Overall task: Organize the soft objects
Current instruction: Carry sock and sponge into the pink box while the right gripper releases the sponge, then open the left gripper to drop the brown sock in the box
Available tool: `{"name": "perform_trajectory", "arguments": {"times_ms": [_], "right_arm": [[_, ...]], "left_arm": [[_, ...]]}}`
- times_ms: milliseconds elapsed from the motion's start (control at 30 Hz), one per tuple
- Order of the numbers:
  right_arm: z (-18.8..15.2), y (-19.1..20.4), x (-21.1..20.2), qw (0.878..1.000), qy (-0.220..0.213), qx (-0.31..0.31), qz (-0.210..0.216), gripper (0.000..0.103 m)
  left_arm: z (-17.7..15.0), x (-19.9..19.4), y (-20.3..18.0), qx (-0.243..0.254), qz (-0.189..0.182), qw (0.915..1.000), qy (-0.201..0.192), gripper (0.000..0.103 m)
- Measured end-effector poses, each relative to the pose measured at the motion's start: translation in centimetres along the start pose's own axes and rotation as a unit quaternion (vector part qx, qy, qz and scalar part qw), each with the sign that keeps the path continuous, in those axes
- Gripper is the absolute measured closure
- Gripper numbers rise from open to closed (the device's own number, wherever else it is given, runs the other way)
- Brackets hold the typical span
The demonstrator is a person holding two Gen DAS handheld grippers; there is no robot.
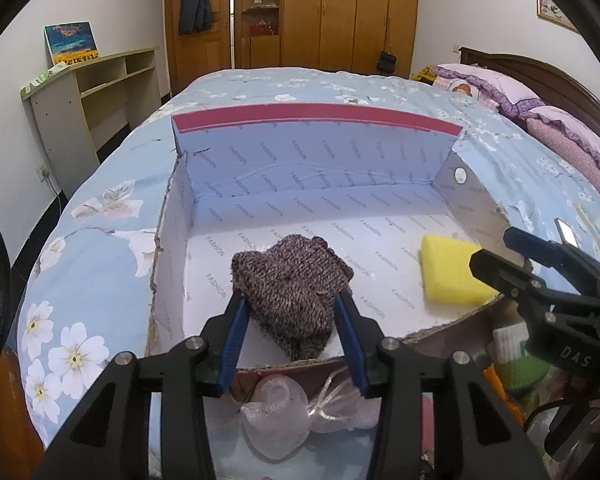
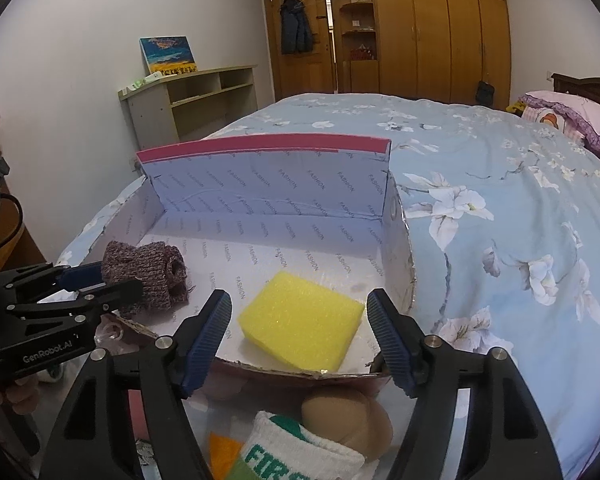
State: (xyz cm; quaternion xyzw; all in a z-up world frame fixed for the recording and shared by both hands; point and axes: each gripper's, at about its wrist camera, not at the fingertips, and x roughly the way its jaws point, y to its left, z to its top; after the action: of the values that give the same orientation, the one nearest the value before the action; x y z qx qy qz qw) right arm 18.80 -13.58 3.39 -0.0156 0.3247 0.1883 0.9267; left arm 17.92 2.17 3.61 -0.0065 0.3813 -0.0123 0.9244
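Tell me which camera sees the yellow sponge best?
The right wrist view: the yellow sponge lies whole, straight ahead between the open right tool fingers, inside the box. The left wrist view shows it off to the side, partly hidden by the right tool.

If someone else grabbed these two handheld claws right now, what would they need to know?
Left gripper: shut on the knitted piece, holding it just above the box floor, near its front edge.
Right gripper: open, empty, hovering at the yellow sponge.
Done: the yellow sponge lies inside the box.
Left: release the knitted piece, then move in what waits in front of the box: the sheer pouch, the white sock and the tan round item.
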Motion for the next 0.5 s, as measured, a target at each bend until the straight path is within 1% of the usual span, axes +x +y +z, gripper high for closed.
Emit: {"name": "perform_trajectory", "arguments": {"times_ms": [500], "right_arm": [[-0.3,0.4,-2.4,1.0,-0.015,-0.006,-0.006,0.031]], "left_arm": [[-0.5,-3.0,0.1,-0.003,0.002,0.9999,-0.016,0.056]]}}
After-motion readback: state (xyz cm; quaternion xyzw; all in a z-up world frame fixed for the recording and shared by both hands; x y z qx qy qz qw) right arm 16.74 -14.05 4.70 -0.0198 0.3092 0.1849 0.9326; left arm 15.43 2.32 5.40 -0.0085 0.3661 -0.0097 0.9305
